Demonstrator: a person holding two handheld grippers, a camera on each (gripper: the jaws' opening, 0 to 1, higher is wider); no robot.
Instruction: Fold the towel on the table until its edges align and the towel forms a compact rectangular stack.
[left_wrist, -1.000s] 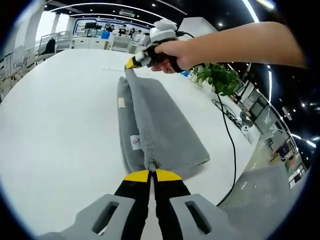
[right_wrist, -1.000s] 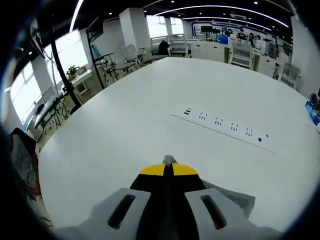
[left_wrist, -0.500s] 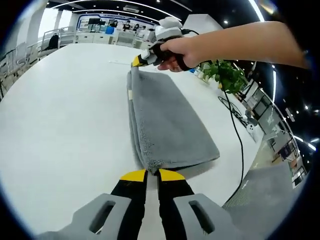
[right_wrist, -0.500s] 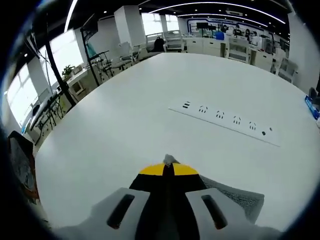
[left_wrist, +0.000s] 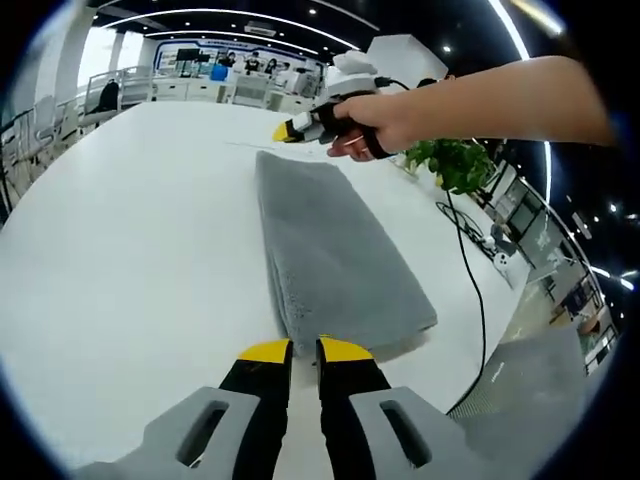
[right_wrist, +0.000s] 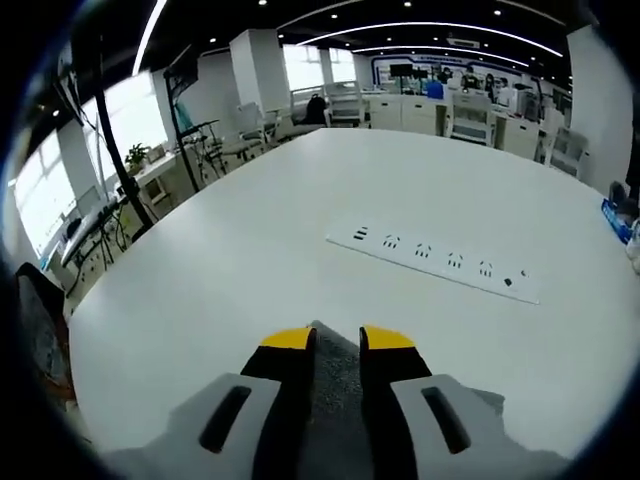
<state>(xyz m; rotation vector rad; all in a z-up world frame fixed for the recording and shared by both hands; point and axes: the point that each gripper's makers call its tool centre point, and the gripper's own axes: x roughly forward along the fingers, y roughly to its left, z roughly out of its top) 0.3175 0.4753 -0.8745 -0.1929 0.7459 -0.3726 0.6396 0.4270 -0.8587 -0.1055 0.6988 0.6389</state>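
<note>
In the left gripper view, the left gripper (left_wrist: 293, 350) is sitting with its yellow-tipped jaws narrowly parted, gripping nothing, its tips just at the near short edge of the grey towel (left_wrist: 330, 255). The towel is lying folded into a long, layered strip on the white table (left_wrist: 130, 260), running away from the jaws toward the far side. At the towel's far end, a hand (left_wrist: 375, 118) is holding the right gripper (left_wrist: 283, 131) just above and beyond the towel's corner, apart from the cloth. A potted green plant (left_wrist: 455, 160) is standing past the table's edge, and a black cable (left_wrist: 468, 300) is trailing down beside it.

In the right gripper view, the right gripper (right_wrist: 336, 338) is showing its jaws parted and clasping nothing, with grey towel (right_wrist: 335, 385) lying beneath and between them. Farther out on the table (right_wrist: 200, 280), a white power strip (right_wrist: 432, 262) is lying flat, well apart from the towel.
</note>
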